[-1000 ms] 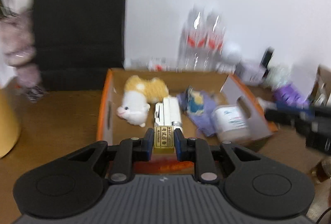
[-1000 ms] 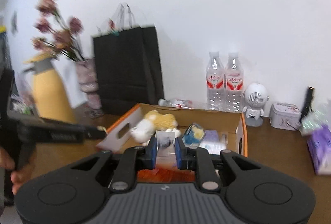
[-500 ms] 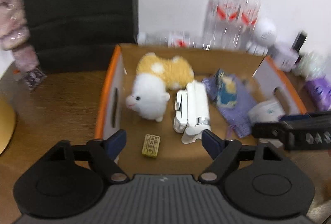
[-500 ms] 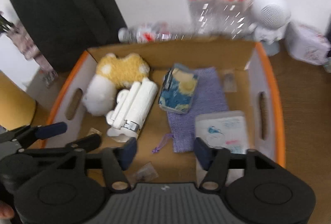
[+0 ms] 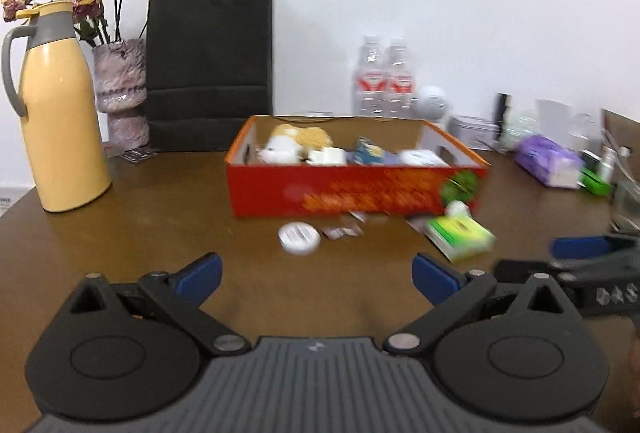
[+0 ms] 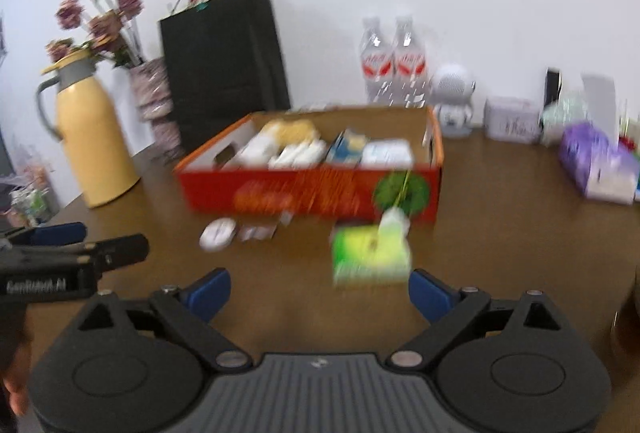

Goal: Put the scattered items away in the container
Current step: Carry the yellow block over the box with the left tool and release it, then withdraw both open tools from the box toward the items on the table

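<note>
Both grippers hang low over the brown tabletop [image 5: 132, 217] with nothing in them. Left gripper [image 5: 316, 275] has its blue pads spread wide, jaws having just been opening, only bare wood between them. Right gripper [image 6: 320, 291] is the same deal, wide apart and just opened, with a blurry green packet [image 6: 370, 253] lying on the tabletop just past its pads, around 1 o'clock. The red cardboard box [image 5: 356, 189] sits farther back at 12 o'clock, already holding a plush toy [image 5: 298, 139] and other bits. Still loose just in front of the box: a small white round tin [image 5: 299, 238] and a little wrapper [image 5: 342, 231], at 11 o'clock from the green packet.
</note>
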{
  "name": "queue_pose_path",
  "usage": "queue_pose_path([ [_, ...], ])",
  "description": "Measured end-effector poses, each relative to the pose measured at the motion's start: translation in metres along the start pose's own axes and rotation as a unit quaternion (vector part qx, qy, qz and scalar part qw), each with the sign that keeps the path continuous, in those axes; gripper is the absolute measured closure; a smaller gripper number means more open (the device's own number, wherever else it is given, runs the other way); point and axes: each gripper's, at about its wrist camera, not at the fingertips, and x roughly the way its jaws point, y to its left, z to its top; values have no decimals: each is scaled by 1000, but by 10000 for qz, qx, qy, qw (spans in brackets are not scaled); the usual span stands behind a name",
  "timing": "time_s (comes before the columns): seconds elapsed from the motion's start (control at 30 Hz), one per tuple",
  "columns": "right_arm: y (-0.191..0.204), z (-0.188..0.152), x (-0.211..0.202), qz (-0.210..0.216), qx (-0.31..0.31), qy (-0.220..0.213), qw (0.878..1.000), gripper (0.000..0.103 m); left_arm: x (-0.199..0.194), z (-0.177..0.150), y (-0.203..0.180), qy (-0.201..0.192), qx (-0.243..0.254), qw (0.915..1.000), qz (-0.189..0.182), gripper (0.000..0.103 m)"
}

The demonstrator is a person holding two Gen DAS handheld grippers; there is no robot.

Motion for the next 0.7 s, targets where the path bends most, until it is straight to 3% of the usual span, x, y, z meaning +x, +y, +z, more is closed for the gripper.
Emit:
queue_pose_path([
  [0.2,1,-42,-8,-339,-7,-315,9989,7,-18,-39,-13,134,60,9997,173,0],
  [0.3,0,-44,-2,-493,-34,-131,9987,7,-9,-47,-13,221,109,9995,217,0],
  [0.37,0,-46,-2,-445,-32,-96,9990,3,1,-47,-11,511,-56,9982,310,0],
  [0.53,5,-56,14,-505,-231,452,9974,1,12,-50,0,751,-404,9957,355,0],
  [0.7,14,-59,14,-510,-460,496,9964,1,21,-54,1,1030,-338,9932,430,0],
])
